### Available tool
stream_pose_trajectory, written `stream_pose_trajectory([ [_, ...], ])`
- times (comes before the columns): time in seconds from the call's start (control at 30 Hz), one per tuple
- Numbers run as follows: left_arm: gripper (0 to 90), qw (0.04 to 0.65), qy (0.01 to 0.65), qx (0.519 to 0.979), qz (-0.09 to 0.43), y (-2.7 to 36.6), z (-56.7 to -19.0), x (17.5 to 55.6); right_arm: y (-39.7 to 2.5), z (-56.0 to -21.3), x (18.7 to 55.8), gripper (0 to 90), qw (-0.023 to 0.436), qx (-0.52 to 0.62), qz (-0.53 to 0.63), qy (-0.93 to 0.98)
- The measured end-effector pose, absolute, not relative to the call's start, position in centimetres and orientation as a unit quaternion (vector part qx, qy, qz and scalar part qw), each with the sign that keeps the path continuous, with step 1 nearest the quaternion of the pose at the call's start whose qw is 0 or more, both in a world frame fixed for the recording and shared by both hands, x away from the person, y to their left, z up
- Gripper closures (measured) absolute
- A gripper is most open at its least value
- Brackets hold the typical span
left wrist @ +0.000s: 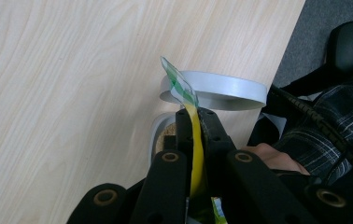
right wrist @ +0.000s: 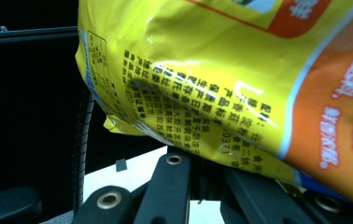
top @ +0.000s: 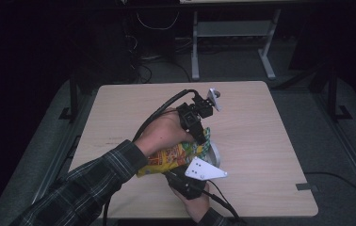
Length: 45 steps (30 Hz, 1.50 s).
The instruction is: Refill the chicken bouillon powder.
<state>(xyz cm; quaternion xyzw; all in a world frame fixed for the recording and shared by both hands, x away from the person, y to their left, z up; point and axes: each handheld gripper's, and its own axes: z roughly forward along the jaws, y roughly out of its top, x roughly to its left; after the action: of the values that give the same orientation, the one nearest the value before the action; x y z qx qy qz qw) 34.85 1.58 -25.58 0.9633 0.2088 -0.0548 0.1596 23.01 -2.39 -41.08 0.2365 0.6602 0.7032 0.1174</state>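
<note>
High view: a yellow snack bag was held tilted above a grey bowl near the table centre. The left gripper, at twelve o'clock from the bag, was clamped on the bag's torn top edge. The right gripper, at six o'clock, lay under the bag's bottom; its grip could not be judged. Pouring seemed under way: some pale contents lay in the bowl, and the bag looked far from emptied.
</note>
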Motion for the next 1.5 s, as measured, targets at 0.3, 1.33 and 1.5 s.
stream_pose_trajectory([
  [0.3, 88.2, 0.161, 0.209, 0.963, -0.055, 1.63, -25.59, 34.87, -2.39, -41.09, 23.04, 90.0, 0.117, 0.236, 0.702, 0.661],
  [1.33, 88.2, 0.155, 0.212, 0.963, -0.055, 1.56, -25.57, 34.93, -2.59, -41.0, 23.09, 90.0, 0.113, 0.23, 0.707, 0.659],
  [1.5, 88.8, 0.149, 0.212, 0.964, -0.055, 1.36, -25.56, 34.98, -2.64, -41.0, 23.09, 90.0, 0.108, 0.231, 0.709, 0.657],
])
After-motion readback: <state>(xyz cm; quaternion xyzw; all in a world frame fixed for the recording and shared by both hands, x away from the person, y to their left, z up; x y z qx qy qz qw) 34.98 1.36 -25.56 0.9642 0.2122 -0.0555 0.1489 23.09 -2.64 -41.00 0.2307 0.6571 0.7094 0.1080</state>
